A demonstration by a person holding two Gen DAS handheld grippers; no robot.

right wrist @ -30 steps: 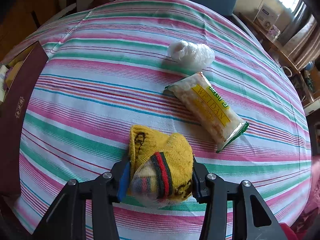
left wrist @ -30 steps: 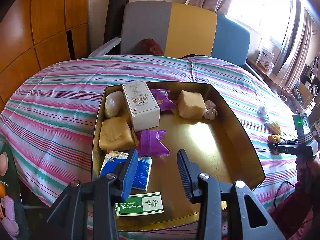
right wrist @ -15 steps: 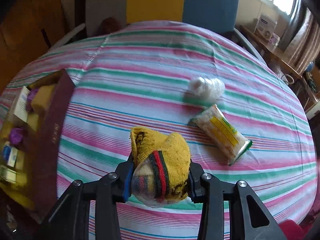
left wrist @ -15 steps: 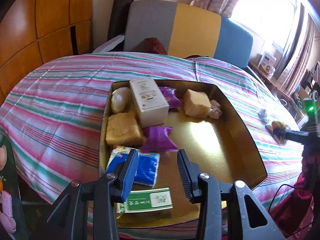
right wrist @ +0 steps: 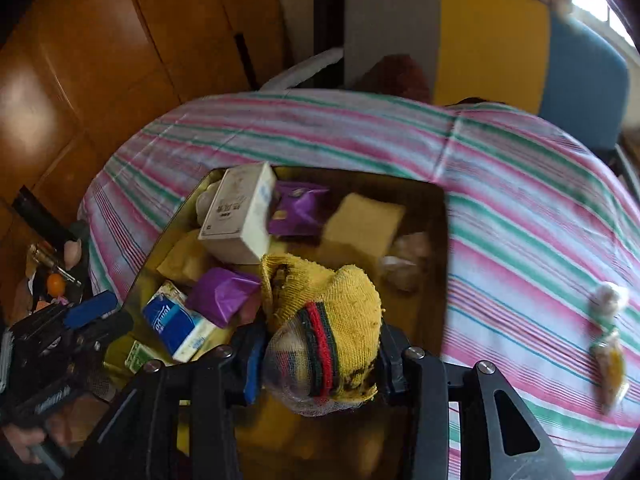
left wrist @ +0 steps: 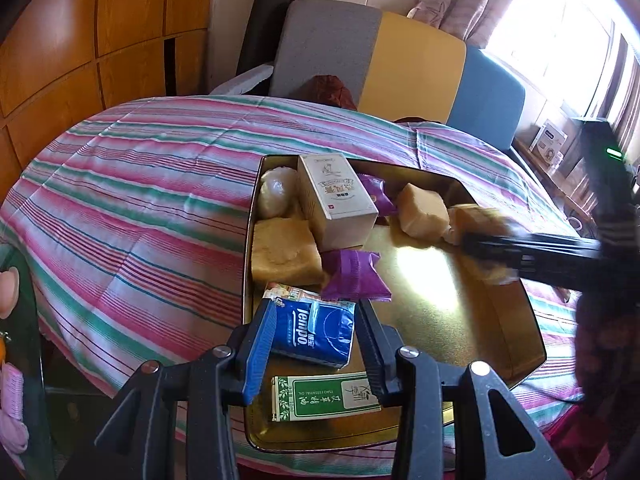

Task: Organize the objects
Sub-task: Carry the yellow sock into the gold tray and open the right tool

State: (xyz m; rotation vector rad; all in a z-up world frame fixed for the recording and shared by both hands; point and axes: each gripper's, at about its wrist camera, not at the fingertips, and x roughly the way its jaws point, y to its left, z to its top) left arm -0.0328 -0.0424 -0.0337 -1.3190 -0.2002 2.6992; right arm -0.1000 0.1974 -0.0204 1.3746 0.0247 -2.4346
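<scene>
Right claw (right wrist: 318,364): clamped on yellow knitted sock (right wrist: 324,320) with red and green stripes, held above the gold tray (right wrist: 434,264); its jaws were just closing further on it.
Left claw (left wrist: 316,344): partly open, holding nothing, above the blue tissue pack (left wrist: 314,332).
Tray: sits on the striped bench (left wrist: 132,208), holding white box (left wrist: 336,200) and purple packets (left wrist: 354,276).

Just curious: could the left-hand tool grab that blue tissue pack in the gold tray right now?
Probably yes. The left gripper hangs just above the blue tissue pack, jaws parted about as wide as the pack, nothing between. The right gripper, clamping a yellow sock, is off to the side.
</scene>
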